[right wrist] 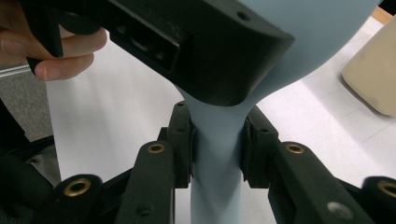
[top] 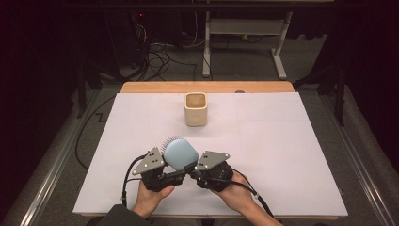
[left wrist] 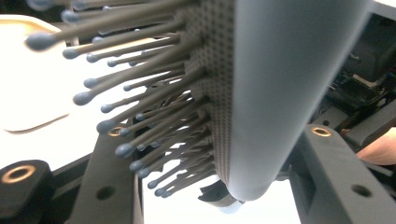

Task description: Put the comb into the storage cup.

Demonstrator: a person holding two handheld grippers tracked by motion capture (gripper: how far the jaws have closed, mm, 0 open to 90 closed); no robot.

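1. The brush (top: 179, 153) is light blue, with a round head and grey bristles, and it is held above the table (top: 291, 155), on the near side of the cup (top: 195, 109) and well apart from it.
2. The right gripper (top: 192, 171) sits near and just to the right of the cup's line. In the right gripper view its two jaws are pressed on the brush handle (right wrist: 215, 154), one on each side, so it is pinching the handle.
3. The left gripper (top: 176, 173) is near and a little to the left of the cup. In the left gripper view the brush head (left wrist: 275, 84) stands between its jaws, with the bristles (left wrist: 140, 112) pointing to the left of that view. The jaws stand on both sides of the head, but I cannot tell if they press it.
4. In the high view the two grippers meet under the brush head, touching or almost touching.
5. The cup is beige, upright and open at the top, and it stands on the white cover of the table, toward the far edge.
6. A hand (top: 151, 197) holds the left gripper from below.
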